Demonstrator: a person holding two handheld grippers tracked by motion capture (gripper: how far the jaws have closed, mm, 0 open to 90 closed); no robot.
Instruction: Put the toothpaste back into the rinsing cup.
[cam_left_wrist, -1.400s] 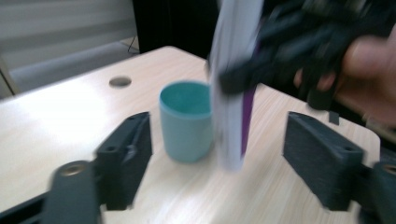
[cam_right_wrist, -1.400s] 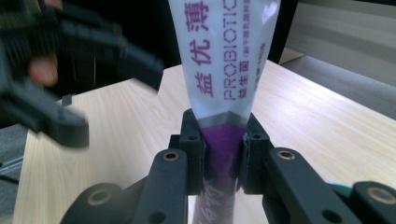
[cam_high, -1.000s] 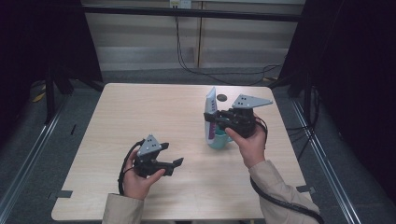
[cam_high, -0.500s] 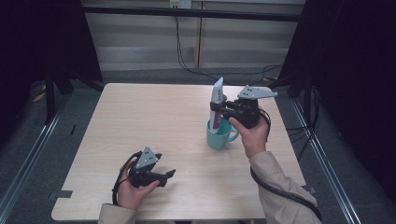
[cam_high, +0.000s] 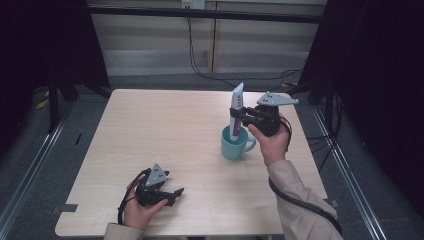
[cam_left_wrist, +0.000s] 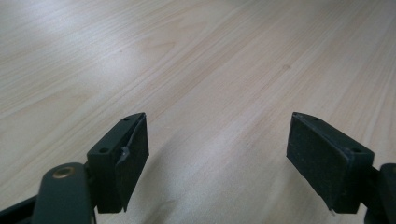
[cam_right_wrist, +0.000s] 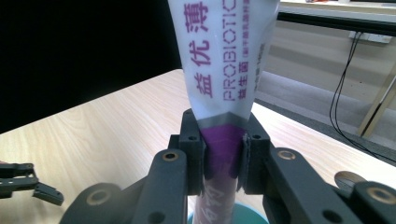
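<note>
A: Dark curtains behind, pale wood table (cam_high: 165, 130), bare on the near-left side. What's on it?

B: Teal mug (cam_high: 235, 144) toward the right edge, handle facing that edge. Right gripper (cam_high: 242, 115) is clamped on a toothpaste tube (cam_high: 236, 111), tube upright, bottom end inside the mug, top sticking well above the rim.

A: Left one?

B: Left gripper (cam_high: 170, 193) sits near the front edge, left of centre, jaws apart, nothing between them, just wood grain in its own view.

A: Step?

B: Prob. standing the tube in the mug. To do it well: keep it vertical, lower till the end rests on the mug bottom, then let go slow so it leans on the rim w/o tipping the mug.

A: Tube look?

B: White upper body, purple lower band, purple "PROBIOTIC" print plus Chinese chars (cam_right_wrist: 224, 60). Flat, tapered, soft-looking; pads (cam_right_wrist: 194, 154) pinch it at the purple band.
</note>
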